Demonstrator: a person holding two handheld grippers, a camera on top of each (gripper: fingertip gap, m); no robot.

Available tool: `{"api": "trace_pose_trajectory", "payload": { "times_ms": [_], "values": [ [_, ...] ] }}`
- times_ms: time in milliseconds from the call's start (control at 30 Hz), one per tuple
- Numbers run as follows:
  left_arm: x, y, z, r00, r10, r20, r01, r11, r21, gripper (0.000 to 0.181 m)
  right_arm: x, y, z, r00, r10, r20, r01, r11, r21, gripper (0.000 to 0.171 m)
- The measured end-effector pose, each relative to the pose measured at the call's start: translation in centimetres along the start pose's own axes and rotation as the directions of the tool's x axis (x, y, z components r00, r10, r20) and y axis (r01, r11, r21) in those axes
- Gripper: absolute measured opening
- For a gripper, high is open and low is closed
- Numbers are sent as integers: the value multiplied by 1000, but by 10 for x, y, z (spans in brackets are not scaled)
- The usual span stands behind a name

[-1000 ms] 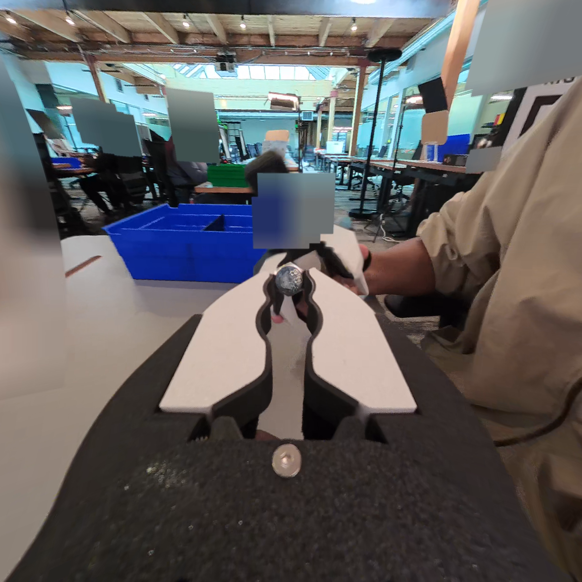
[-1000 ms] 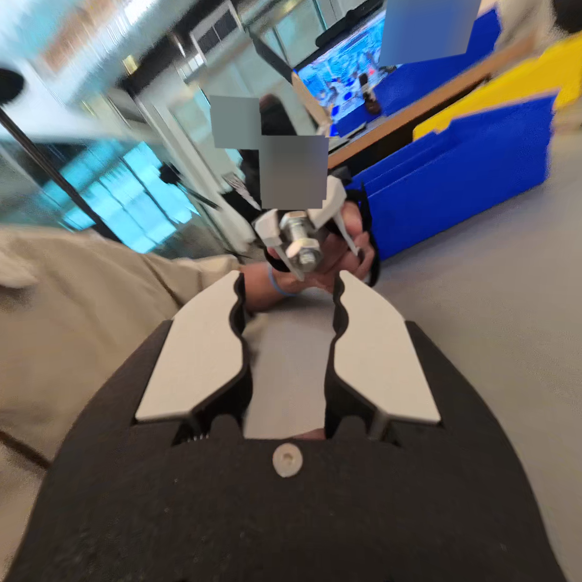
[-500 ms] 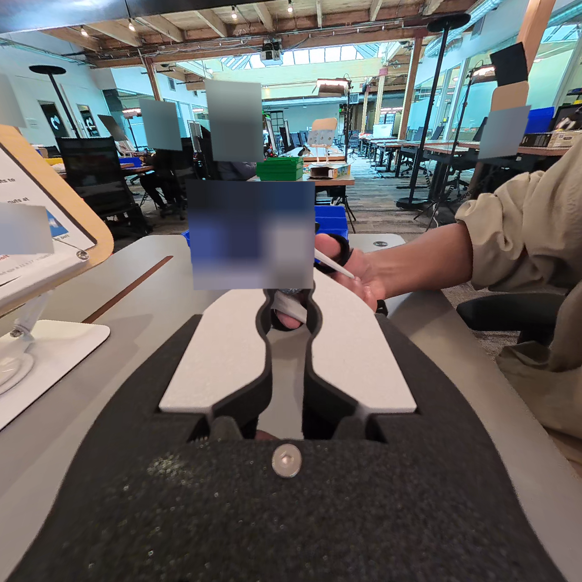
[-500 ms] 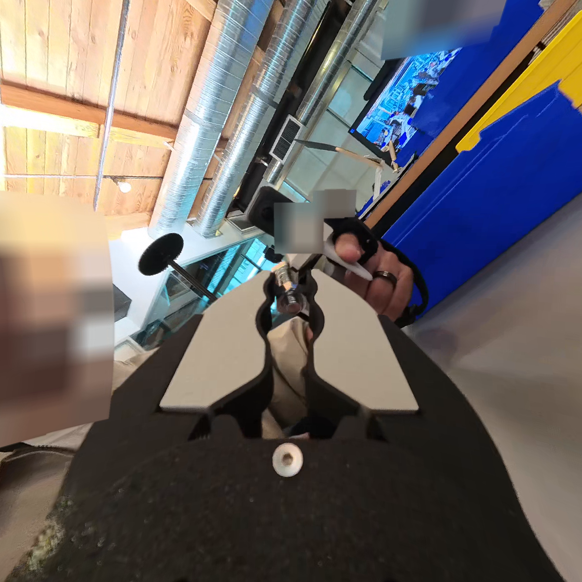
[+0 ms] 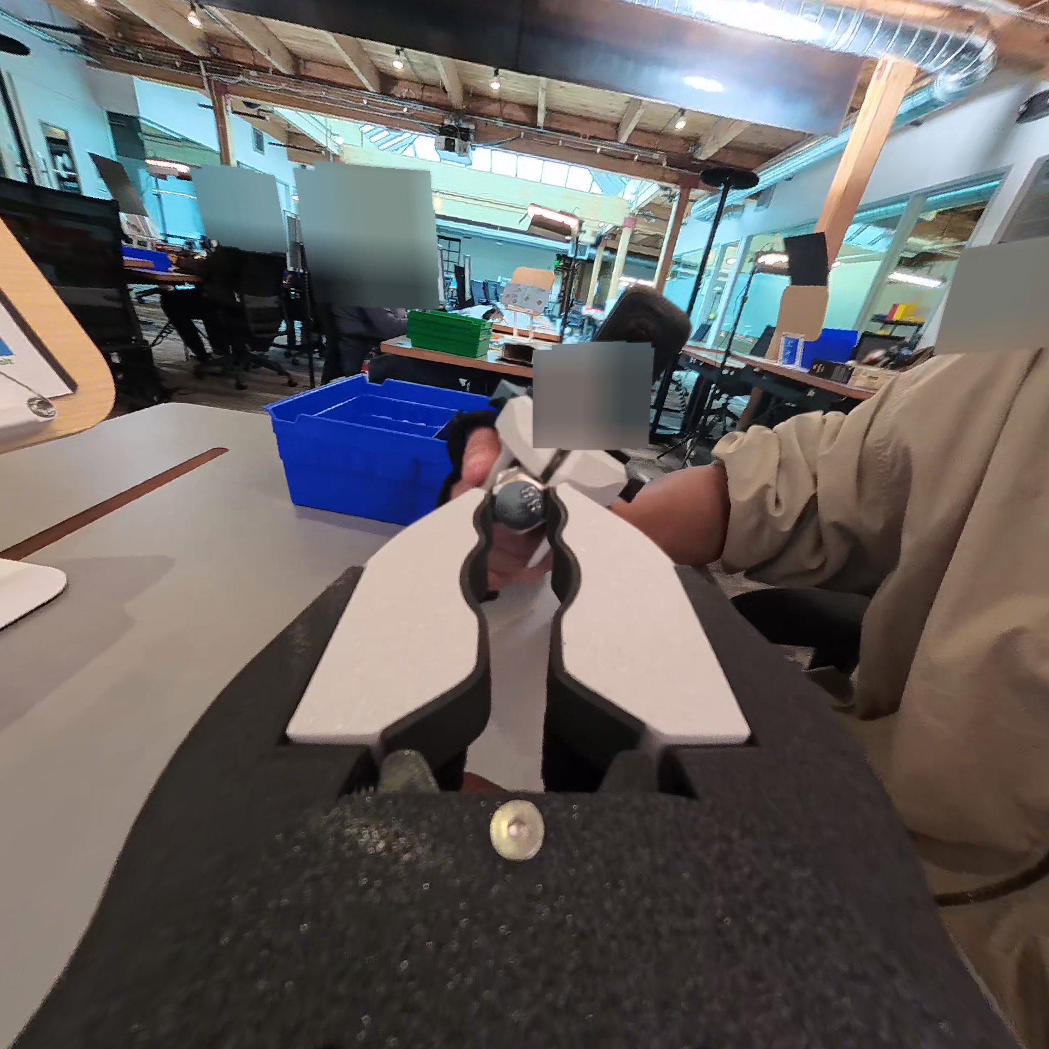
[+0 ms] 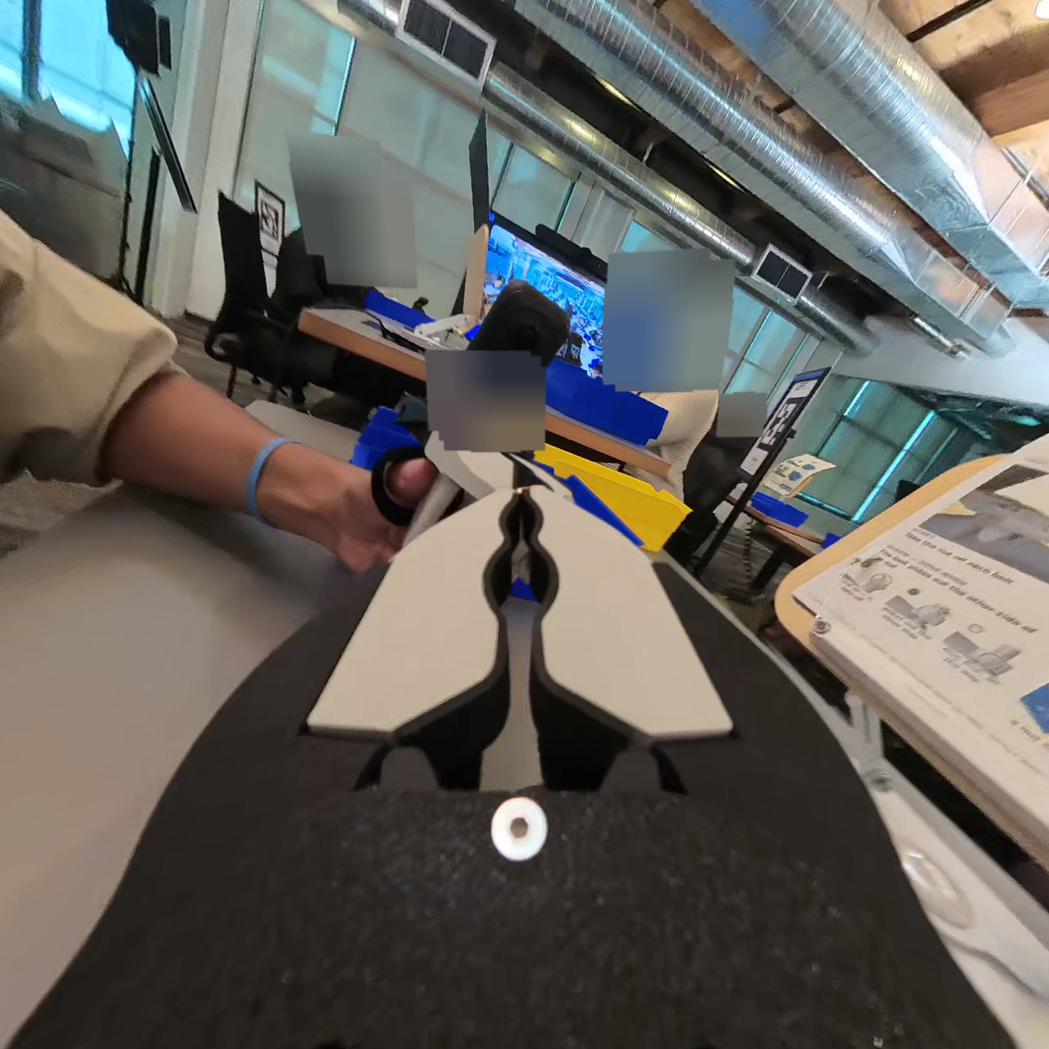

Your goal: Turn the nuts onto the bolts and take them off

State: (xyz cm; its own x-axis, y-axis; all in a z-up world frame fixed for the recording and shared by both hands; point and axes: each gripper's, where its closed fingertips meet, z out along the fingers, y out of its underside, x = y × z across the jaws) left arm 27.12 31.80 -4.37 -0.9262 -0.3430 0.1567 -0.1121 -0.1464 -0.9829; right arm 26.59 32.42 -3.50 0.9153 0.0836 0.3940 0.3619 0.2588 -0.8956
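Note:
My left gripper (image 5: 519,495) is shut on the dark round head of a bolt (image 5: 519,509) and holds it above the grey table (image 5: 142,539). The bolt's shaft points away from the camera and is hidden. My right gripper (image 5: 539,478) comes from the far side, its white fingers together right behind the bolt head, beside a silver piece (image 5: 505,475) that may be the nut. In the right wrist view my right gripper (image 6: 522,499) is shut, with only a slit between its tips. What it pinches is hidden. The left gripper's white finger (image 6: 440,499) sits just beyond.
A blue bin (image 5: 363,454) stands on the table behind the grippers, and a yellow bin (image 6: 619,499) is beside it. An instruction board (image 6: 936,596) stands at the table's side. The person's sleeved arm (image 5: 794,499) reaches in from the right. Left and right tips are no more than a few centimetres apart.
My right gripper was open in front of the bolt and nut, then closed around them and rolled. It is now closed tighter and more level. My left gripper kept hold of the bolt.

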Motion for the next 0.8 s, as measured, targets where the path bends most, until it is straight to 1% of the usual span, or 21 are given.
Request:
{"api": "trace_pose_trajectory", "payload": {
  "times_ms": [33, 67, 100, 133, 167, 233, 267, 333, 367, 400, 433, 467, 500, 567, 700, 733, 800],
  "values": [
    [-1, 0, -1, 1000, 15, 4, -15, 1000, -4, 17, -2, -2, 0, 999, 44, 12, -44, 999, 18, 0],
    [-1, 0, -1, 1000, 20, 5, -20, 1000, -9, 17, -3, -4, -1, 993, 118, 28, -120, 992, 44, 2],
    [-3, -2, -3, 999, 31, 16, -31, 1000, -3, 17, -3, -7, -1, 976, 212, 54, -216, 974, 65, 17],
    [-4, -4, -5, 999, 40, 22, -40, 999, 1, 17, -2, -8, -1, 946, 313, 83, -318, 946, 61, 35],
    [-5, -5, -6, 998, 49, 28, -49, 999, 2, 17, -1, -7, -2, 908, 406, 107, -412, 910, 47, 44],
    [-6, -8, -9, 996, 82, 40, -82, 997, 2, 17, 6, -7, -6, 810, 571, 132, -580, 813, 46, 45],
    [-4, -9, -11, 994, 101, 41, -101, 995, -1, 17, 7, -2, -8, 735, 662, 148, -670, 742, 15, 45],
    [-1, -8, -11, 989, 141, 42, -140, 990, -19, 17, 1, 3, -9, 526, 818, 231, -831, 553, -67, 47],
    [0, -6, -10, 987, 155, 38, -154, 988, -34, 17, 1, 5, -9, 416, 874, 249, -887, 450, -98, 50],
    [1, -4, -9, 986, 164, 34, -162, 986, -45, 17, 1, 5, -9, 321, 905, 279, -925, 362, -111, 48],
    [2, -3, -8, 984, 172, 36, -170, 984, -48, 17, 3, 6, -8, 239, 926, 293, -952, 283, -115, 42],
    [2, -1, -7, 984, 174, 37, -172, 984, -53, 17, 3, 10, -6, 175, 941, 289, -967, 221, -131, 42],
    [2, 0, -6, 983, 178, 38, -175, 983, -59, 17, 1, 12, -5, 136, 945, 298, -972, 185, -143, 40],
    [2, 2, -5, 982, 182, 42, -179, 982, -65, 17, -3, 17, -4, 105, 951, 291, -973, 158, -166, 36],
    [-1, 3, -6, 982, 183, 50, -180, 981, -71, 17, -6, 15, -3, 111, 946, 304, -971, 169, -171, 23],
    [-1, 2, -6, 984, 174, 47, -171, 983, -66, 17, -6, 15, -2, 131, 946, 297, -968, 187, -170, 20],
    [-1, 2, -7, 985, 164, 45, -162, 985, -60, 17, -5, 16, -2, 200, 940, 276, -956, 248, -155, 19]
  ]
}}
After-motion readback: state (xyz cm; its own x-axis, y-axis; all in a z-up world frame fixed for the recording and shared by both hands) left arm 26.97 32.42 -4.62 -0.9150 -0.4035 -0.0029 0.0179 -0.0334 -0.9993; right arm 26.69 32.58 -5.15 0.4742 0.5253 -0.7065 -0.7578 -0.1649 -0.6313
